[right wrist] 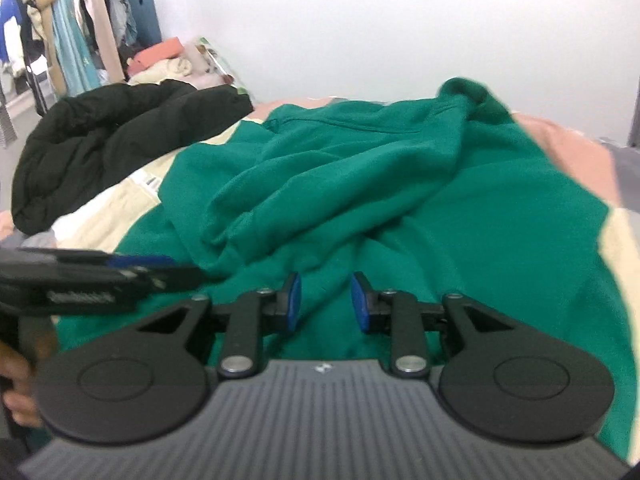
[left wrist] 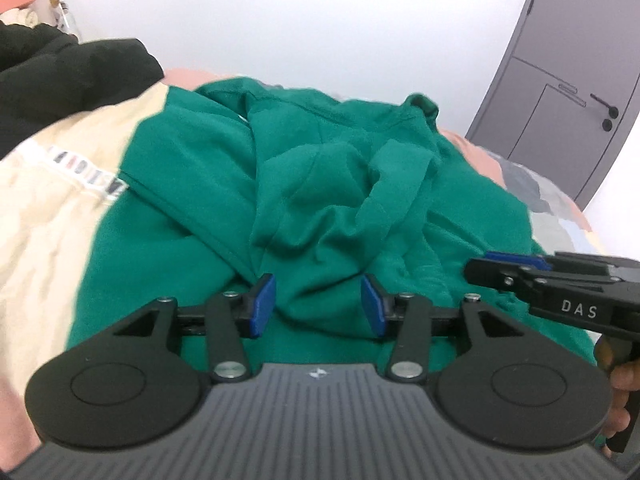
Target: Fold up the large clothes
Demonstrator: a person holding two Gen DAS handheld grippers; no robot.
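- Left claw [left wrist: 318, 306] hovers released over a crumpled green sweatshirt [left wrist: 320, 184] (cream panel at nine o'clock).
- Right claw [right wrist: 326, 302] released too, gripping nothing.
- Black jacket [right wrist: 104, 140] lies at ten o'clock.

green garment [left wrist: 320, 184]: soft matt cloth | black jacket [right wrist: 120, 132]: matt cloth | claws: matt plastic

We get two wrist fisheyes, each looking forward and downward along its own fingers, close over the green garment [left wrist: 320, 184]; both share that garment, the black jacket [right wrist: 120, 136], the white wall [left wrist: 300, 12]; each sees the other gripper.
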